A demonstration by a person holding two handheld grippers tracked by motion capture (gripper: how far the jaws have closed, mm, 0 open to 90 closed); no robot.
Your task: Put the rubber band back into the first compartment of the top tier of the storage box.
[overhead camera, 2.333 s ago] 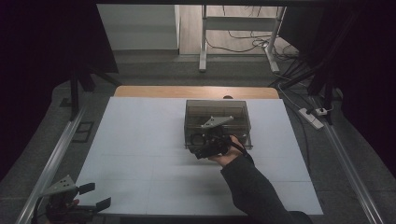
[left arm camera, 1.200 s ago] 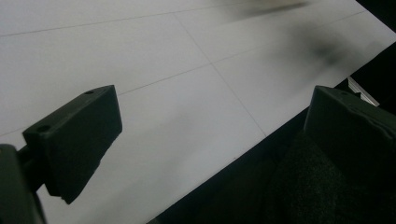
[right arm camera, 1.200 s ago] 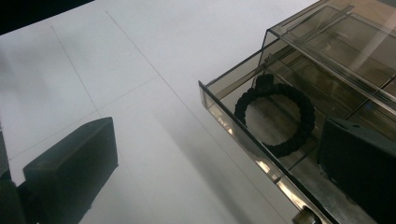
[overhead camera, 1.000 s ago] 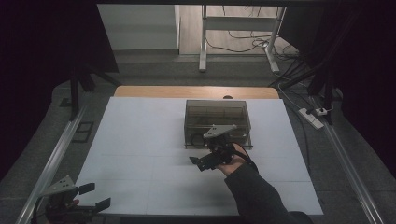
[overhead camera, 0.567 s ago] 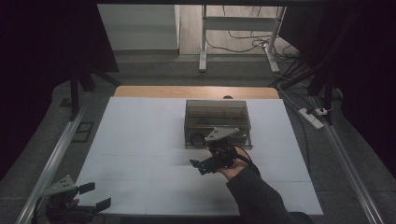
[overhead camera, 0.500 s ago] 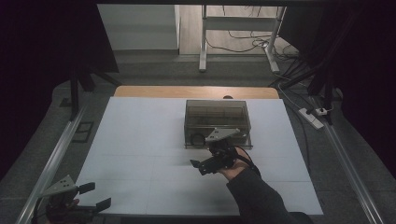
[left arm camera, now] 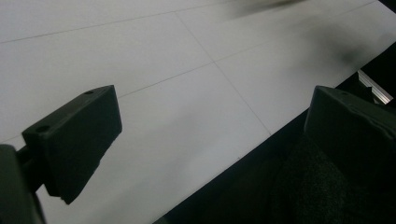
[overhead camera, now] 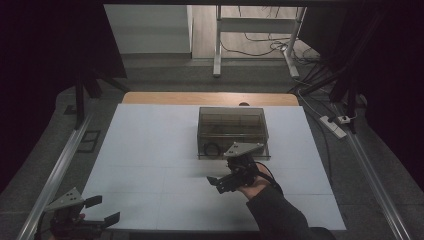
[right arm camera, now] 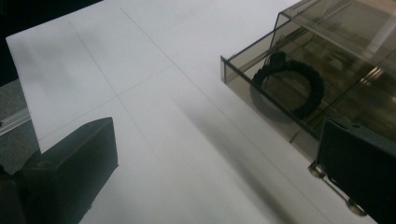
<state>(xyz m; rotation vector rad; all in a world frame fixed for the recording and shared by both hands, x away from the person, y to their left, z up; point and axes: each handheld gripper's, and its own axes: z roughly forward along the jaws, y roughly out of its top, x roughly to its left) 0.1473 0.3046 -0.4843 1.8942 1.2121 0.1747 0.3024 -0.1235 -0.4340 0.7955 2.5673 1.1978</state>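
Note:
A smoky see-through box (overhead camera: 232,131) stands at the middle of the white table (overhead camera: 150,145). Its low front tray (right arm camera: 261,93) sticks out and holds a black ring (right arm camera: 290,88), which also shows in the high view as the ring (overhead camera: 213,148). A hand holds my right gripper (overhead camera: 216,184) just in front of the box, jaws wide apart and empty. In the right gripper view the right gripper (right arm camera: 219,140) points past the tray's corner. My left gripper (overhead camera: 106,210) lies at the table's near left corner, open. The left gripper (left arm camera: 210,116) looks along the near table edge.
A metal rail (overhead camera: 57,170) runs along the left side of the table and another rail (overhead camera: 372,170) along the right. A power strip (overhead camera: 333,125) with cables lies off the right edge. A metal frame (overhead camera: 218,45) stands beyond the far edge.
My right gripper has drawn back from the box's front toward the near side of the table. The left gripper has not moved.

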